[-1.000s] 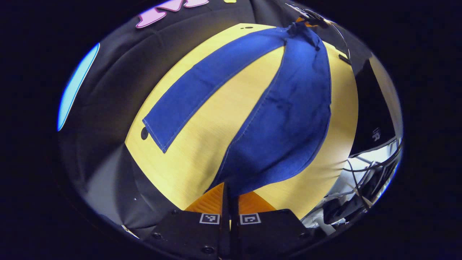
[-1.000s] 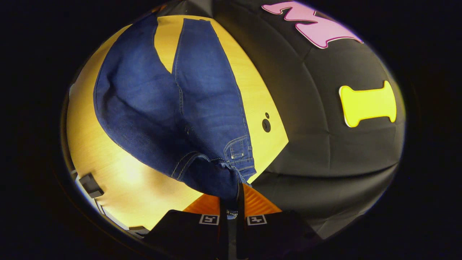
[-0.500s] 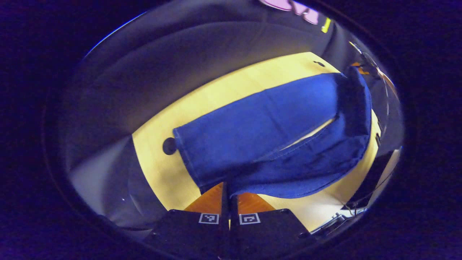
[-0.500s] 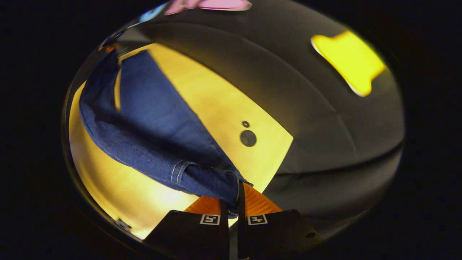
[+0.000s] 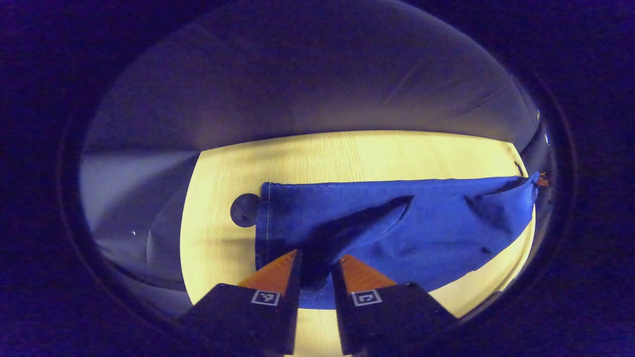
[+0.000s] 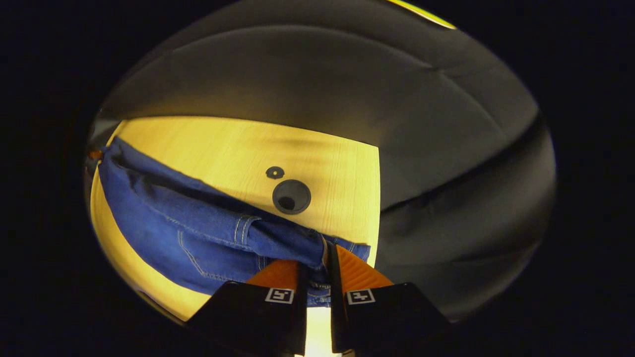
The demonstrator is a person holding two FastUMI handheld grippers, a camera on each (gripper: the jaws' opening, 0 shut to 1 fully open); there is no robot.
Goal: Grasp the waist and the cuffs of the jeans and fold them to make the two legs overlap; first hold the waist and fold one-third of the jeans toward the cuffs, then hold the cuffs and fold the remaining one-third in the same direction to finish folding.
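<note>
Jeans [image 5: 397, 233] lie legs-overlapped on the table [image 5: 347, 153], left gripper [image 5: 316, 263] parted at the cuff, right gripper [image 6: 325, 258] narrow, pinching the waist [image 6: 312, 248]; denim is heavy and floppy, so grip waistband and hem seams.

Right hand-held gripper [image 6: 317, 263] pinches the jeans [image 6: 198, 233] waist on the table [image 6: 223, 148].

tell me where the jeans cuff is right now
In the left gripper view the cuff lies flat on the yellow table, just right of the round black hole and ahead of the left gripper.
</note>
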